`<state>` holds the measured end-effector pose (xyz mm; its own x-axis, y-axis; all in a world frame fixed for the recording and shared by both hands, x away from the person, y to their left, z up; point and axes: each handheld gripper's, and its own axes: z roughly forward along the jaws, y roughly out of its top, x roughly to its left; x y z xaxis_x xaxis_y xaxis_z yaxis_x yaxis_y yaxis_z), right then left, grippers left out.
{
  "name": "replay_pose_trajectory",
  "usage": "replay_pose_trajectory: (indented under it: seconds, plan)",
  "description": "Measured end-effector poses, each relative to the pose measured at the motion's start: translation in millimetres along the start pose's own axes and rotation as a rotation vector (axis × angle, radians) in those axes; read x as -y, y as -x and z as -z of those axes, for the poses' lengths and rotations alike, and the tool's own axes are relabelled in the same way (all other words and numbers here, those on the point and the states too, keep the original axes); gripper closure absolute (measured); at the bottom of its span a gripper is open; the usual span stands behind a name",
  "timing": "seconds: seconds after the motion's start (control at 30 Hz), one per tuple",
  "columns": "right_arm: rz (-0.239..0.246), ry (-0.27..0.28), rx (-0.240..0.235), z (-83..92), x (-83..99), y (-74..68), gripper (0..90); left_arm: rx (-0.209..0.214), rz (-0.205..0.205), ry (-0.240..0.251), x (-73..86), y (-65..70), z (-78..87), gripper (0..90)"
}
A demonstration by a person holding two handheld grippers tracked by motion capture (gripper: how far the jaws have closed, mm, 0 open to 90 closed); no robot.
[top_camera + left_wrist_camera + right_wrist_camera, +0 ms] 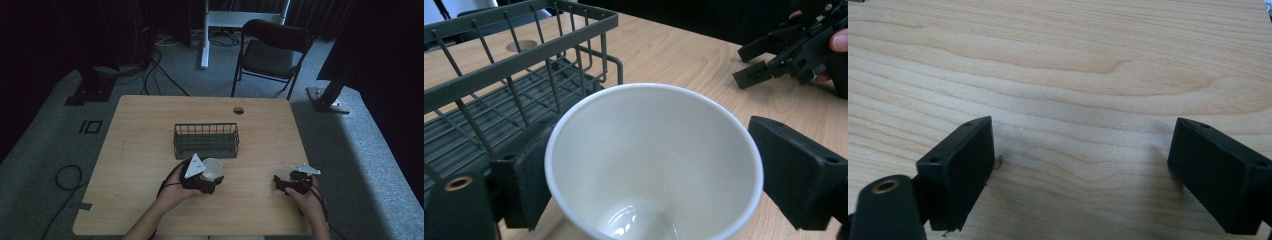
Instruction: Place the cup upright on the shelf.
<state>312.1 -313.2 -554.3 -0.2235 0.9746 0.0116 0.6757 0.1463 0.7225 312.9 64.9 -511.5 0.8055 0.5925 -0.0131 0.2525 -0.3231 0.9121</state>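
Note:
A white paper cup (213, 168) stands upright on the wooden table (145, 130), just in front of a dark wire basket (206, 140). My left gripper (209, 176) is shut on the cup, one black jaw pressed to each side of it. In the left gripper view the cup (659, 150) is empty, and the basket (499, 65) rises close behind it at the left. My right gripper (279, 183) rests low at the table's right front. Its jaws stand wide apart over bare wood, and the gripper (1080, 170) is open. The right gripper (769, 60) also appears far off in the left gripper view.
The basket holds nothing. A round cable hole (238, 110) sits near the table's far edge. Beyond the table stand a black folding chair (270, 52) and cables on the grey carpet (150, 70). The person's forearms come in from the bottom edge.

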Motion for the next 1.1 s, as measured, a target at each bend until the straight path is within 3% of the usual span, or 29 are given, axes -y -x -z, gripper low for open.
replay_pose_trajectory:
  seconds: [0.13,0.4,1.1]
  plan:
    - [0.000,0.000,0.000,0.0,0.0,0.0,11.0,0.000,0.006,-0.004,0.6,-0.2,-1.6,15.3]
    - [0.000,0.000,0.000,0.0,0.0,0.0,11.0,-0.011,-0.020,-0.015,-0.6,2.1,-1.0,20.4]
    - [0.000,0.001,0.000,-0.1,0.0,0.0,11.0,0.008,-0.040,0.038,-43.3,4.3,16.6,20.6]
